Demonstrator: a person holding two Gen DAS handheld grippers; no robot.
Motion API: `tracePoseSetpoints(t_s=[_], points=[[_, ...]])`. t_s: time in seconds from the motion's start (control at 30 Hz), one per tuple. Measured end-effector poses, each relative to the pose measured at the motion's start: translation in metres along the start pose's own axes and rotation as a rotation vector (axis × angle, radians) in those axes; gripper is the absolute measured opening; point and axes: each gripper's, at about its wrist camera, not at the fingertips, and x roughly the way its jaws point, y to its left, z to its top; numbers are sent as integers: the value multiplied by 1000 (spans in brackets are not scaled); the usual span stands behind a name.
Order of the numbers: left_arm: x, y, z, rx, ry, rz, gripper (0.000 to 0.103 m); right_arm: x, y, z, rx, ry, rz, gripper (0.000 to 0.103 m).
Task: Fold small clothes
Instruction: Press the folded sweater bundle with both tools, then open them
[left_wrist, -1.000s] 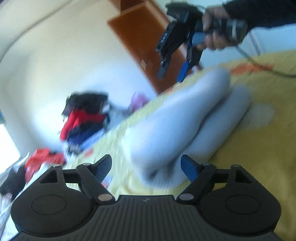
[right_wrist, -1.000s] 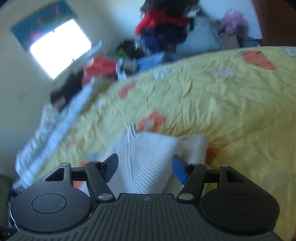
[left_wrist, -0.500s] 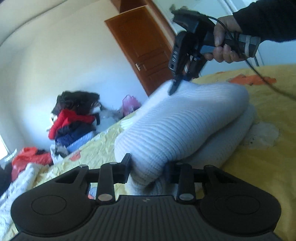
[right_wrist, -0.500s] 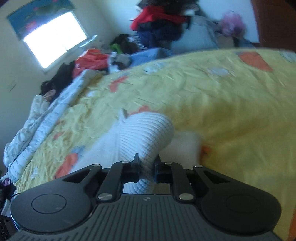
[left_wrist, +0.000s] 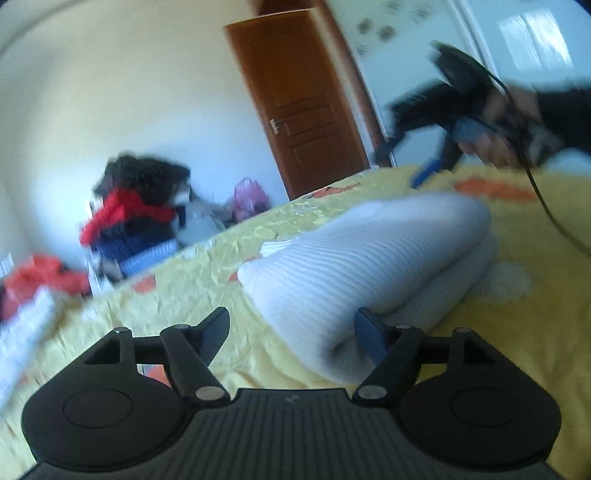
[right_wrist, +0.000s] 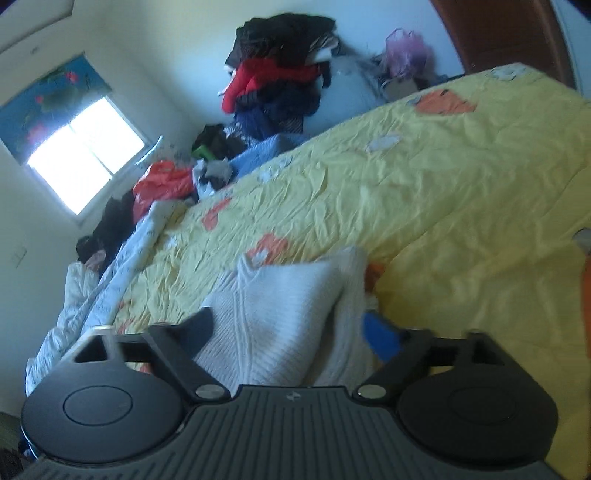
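A white ribbed knit garment (left_wrist: 369, 258) lies doubled over on the yellow bedspread (left_wrist: 207, 273). My left gripper (left_wrist: 291, 328) has its jaws opening. The near end of the fold sits between them, against the blue finger (left_wrist: 369, 334) and apart from the black one. In the right wrist view the same garment (right_wrist: 280, 302) lies between the jaws of my right gripper (right_wrist: 290, 328), which are opening wide and do not press it. The left wrist view shows a hand (left_wrist: 495, 147) holding the right gripper (left_wrist: 404, 164) above the fold's far end.
A heap of dark and red clothes (right_wrist: 280, 74) stands beyond the bed, by a pink bag (right_wrist: 406, 55). A brown door (left_wrist: 306, 99) is at the back. A white quilt (right_wrist: 110, 273) hangs off the bed's left edge under a window (right_wrist: 81, 151).
Half a second ago both grippers were shut on the lifted fold. Both have let go and spread their jaws, and the garment has settled on the bed. The right gripper has drawn back.
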Motion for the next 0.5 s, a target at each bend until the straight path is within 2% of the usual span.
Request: tracePoseSetpoints(t_s=[0.1, 0.2, 0.27, 0.37, 0.5], points=[[19, 54, 12, -271, 59, -69, 77, 5, -13, 2, 16, 31, -42, 96], [62, 107, 8, -659, 159, -207, 76, 22, -30, -3, 76, 107, -57, 96], [92, 126, 1, -835, 210, -253, 76, 37, -43, -6, 135, 158, -52, 96], [138, 141, -6, -972, 262, -328, 76, 52, -55, -9, 203, 198, 18, 95], [195, 136, -18, -1114, 400, -465, 77, 67, -55, -9, 237, 228, 98, 95]])
